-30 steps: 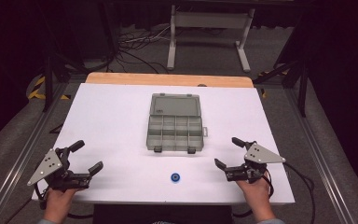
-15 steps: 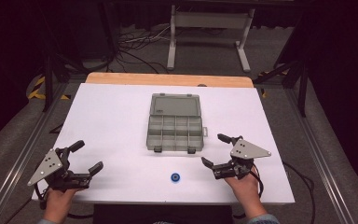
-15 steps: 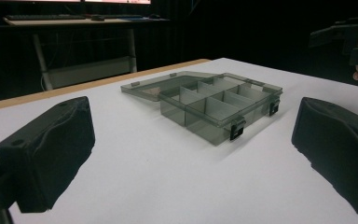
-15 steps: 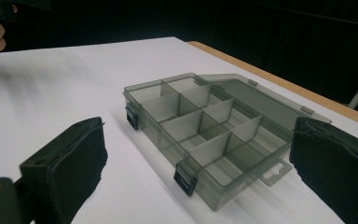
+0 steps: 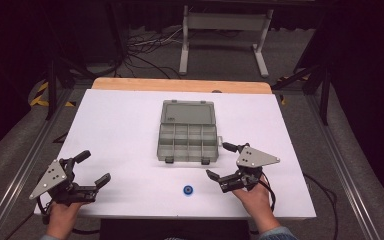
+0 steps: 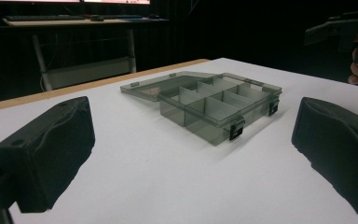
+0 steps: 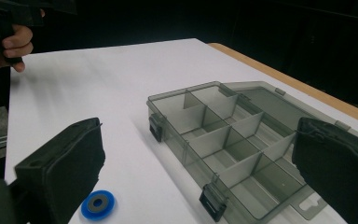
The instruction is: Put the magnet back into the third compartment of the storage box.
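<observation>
**Right gripper drawn in beside the open organiser box; blue ring lies loose in front**

Nearest the lower edge of the high view, a small blue ring lies flat on the white table, lower centre of the frame, apart from everything. The right gripper sits just right of it, jaws spread wide and gripping nothing; one jaw tip points toward the ring without touching it, the other reaches up near the box's lower right corner. In the right gripper view the ring shows at lower left, just beside the left jaw, more outside it than between the two.

The left gripper rests at the lower left of the high view in the person's left hand, jaws likewise released and empty (well apart from ring and box).

Farther up, at mid frame, stands the grey translucent organiser box, its lid laid flat open behind it toward the wooden table edge; the compartments look empty. In the left gripper view the box lies between the two jaws, some way ahead.

Against the frame half a second earlier, the right gripper has shifted left and slightly up toward the box; the left gripper, ring and box are unchanged.
</observation>
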Motion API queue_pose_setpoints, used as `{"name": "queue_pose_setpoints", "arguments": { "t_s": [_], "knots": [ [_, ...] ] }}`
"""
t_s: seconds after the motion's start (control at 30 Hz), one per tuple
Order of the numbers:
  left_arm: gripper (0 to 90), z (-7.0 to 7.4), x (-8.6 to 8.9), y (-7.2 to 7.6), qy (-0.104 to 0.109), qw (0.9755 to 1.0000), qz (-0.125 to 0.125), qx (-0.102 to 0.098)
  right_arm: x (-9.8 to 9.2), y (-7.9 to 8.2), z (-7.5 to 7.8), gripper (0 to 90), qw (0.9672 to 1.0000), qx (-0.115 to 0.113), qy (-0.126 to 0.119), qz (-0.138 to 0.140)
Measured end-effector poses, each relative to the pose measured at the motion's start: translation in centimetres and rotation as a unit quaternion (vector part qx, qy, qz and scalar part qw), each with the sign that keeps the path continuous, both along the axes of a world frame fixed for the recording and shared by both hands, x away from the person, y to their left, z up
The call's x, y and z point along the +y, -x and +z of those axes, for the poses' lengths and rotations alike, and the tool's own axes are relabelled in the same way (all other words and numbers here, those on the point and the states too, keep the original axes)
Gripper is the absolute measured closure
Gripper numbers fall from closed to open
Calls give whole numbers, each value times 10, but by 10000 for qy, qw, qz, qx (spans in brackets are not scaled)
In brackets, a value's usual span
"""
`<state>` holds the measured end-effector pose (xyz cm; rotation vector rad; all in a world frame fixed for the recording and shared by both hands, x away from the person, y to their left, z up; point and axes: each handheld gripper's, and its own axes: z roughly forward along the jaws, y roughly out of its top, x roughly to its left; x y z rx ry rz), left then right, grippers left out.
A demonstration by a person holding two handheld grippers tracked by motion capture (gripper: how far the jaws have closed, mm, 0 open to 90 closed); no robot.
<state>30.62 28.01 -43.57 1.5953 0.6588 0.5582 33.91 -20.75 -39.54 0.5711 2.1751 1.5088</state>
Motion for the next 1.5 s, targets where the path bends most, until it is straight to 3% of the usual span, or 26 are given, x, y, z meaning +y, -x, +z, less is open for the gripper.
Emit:
{"name": "queue_pose_setpoints", "arguments": {
  "t_s": [0.27,0.63,0.87,0.93,1.03,1.33,1.37,1.5],
  "knots": [
    [1,0,1,0,19,10000,5,6,15,-4,3,14,9991,142,-131,389],
    [1,0,0,1,23,10000,9,-4,33,-4,8,0,9985,201,33,511],
    [1,1,1,1,18,10000,3,-9,47,-3,11,11,9966,327,540,530],
    [1,0,1,1,20,10000,7,-9,51,-4,12,26,9949,386,729,584],
    [1,0,1,1,20,10000,11,-12,58,-4,14,63,9896,563,1115,717],
    [1,1,1,1,16,10000,8,-15,70,-6,21,98,9768,987,1708,832],
    [1,1,1,1,18,10000,6,-13,70,-6,21,98,9768,987,1708,832],
    [1,1,1,1,20,10000,10,-17,75,-7,23,96,9692,1161,1977,899]
  ]
}}
